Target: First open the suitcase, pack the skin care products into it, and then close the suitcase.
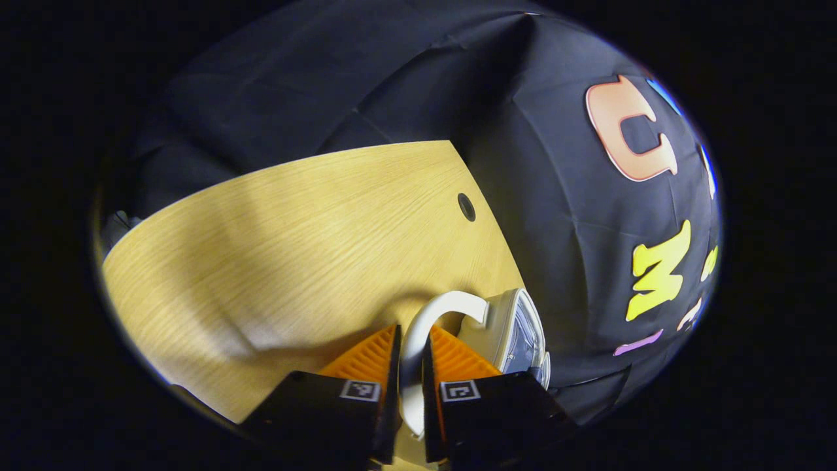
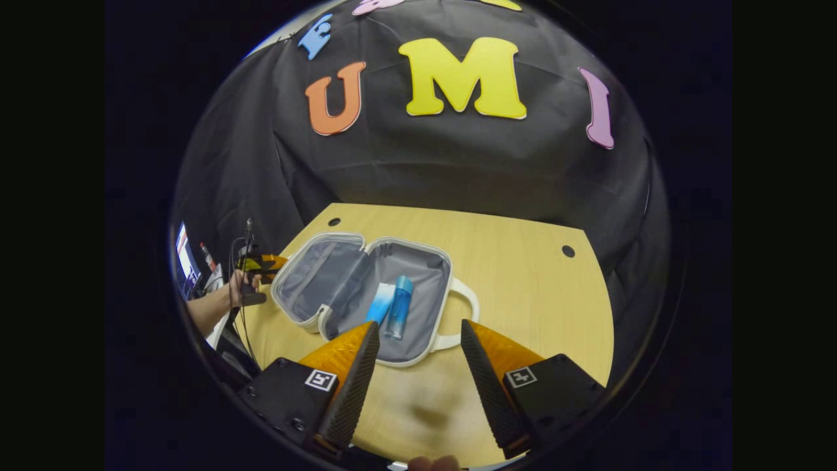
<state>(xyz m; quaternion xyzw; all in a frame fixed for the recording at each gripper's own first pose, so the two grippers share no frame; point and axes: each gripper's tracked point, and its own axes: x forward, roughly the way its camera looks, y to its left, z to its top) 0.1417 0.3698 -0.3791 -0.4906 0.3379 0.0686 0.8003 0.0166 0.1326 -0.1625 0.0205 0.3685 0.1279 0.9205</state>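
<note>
- Suitcase (image 2: 446,288) lying open on the wooden worktop (image 2: 523,275), both grey-lined halves spread flat.
- Inside the half nearer the white handle (image 2: 465,307): blue bottle (image 2: 398,307) and blue-and-white tube (image 2: 380,304), side by side, touching.
- Right gripper (image 2: 420,323) above the worktop just short of the suitcase, jaws wide apart, nothing between them.
- Left gripper (image 1: 413,330) with jaws clamped on a white handle loop (image 1: 451,301), cream shell (image 1: 507,327) just beyond.
- Hand (image 2: 237,282) holding that gripper at the case's far edge.

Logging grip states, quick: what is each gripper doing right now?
Left gripper: shut on the suitcase handle.
Right gripper: open, holding nothing.
</note>
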